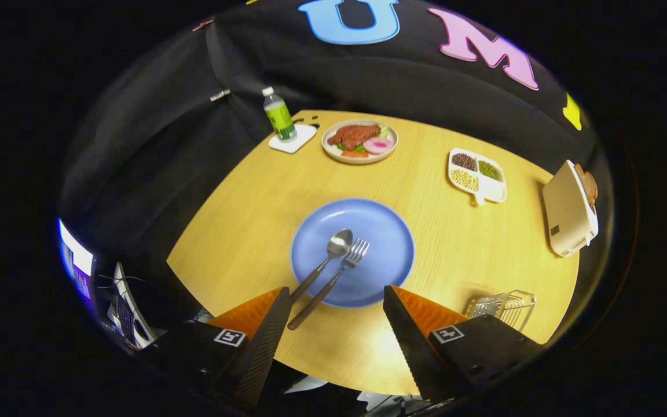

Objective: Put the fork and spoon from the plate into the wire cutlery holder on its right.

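I am holding the gripper (333, 313) wide open and empty, hovering above the plate (388, 255) where the spoon (325, 260) and fork (339, 272) are lying.

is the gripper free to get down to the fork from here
Probably yes: the gripper is open, and the fork lies bare on the blue plate just ahead. Only the spoon lies close alongside.

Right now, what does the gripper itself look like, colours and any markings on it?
The gripper has two wedge-shaped fingers, black with a finely ribbed texture on their inner faces and ridged orange on their upper sides. Behind each finger sits a black block bearing a small square black-and-white marker. No cables or sleeve can be made out.
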`<state>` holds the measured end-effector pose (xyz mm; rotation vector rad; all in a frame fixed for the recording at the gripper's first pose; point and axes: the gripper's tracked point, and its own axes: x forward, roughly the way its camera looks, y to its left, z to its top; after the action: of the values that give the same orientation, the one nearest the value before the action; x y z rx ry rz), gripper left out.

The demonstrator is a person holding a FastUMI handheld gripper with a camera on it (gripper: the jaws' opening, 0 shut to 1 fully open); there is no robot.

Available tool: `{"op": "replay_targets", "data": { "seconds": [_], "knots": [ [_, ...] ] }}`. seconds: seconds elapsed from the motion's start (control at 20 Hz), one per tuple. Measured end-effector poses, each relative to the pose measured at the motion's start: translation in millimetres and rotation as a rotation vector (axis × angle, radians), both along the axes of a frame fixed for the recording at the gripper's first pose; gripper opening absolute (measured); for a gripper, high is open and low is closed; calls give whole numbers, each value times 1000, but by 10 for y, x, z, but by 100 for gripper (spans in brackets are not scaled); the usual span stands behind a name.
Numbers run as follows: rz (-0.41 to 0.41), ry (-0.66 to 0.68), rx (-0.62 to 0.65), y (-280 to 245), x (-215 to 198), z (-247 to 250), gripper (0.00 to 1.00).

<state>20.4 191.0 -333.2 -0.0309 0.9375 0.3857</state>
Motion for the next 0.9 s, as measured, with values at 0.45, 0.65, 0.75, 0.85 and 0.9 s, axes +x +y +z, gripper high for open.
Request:
{"op": "replay_targets", "data": {
  "seconds": [0.45, 0.65, 0.75, 0.85, 0.9],
  "knots": [
    [-31, 189, -157, 112, 292, -929, 99],
    [-58, 229, -207, 78, 384, -1109, 100],
    [-66, 249, -220, 59, 414, -1155, 98],
    [-79, 273, -217, 62, 433, -1170, 97],
    [-74, 290, -225, 69, 427, -1166, 97]
  ]
}}
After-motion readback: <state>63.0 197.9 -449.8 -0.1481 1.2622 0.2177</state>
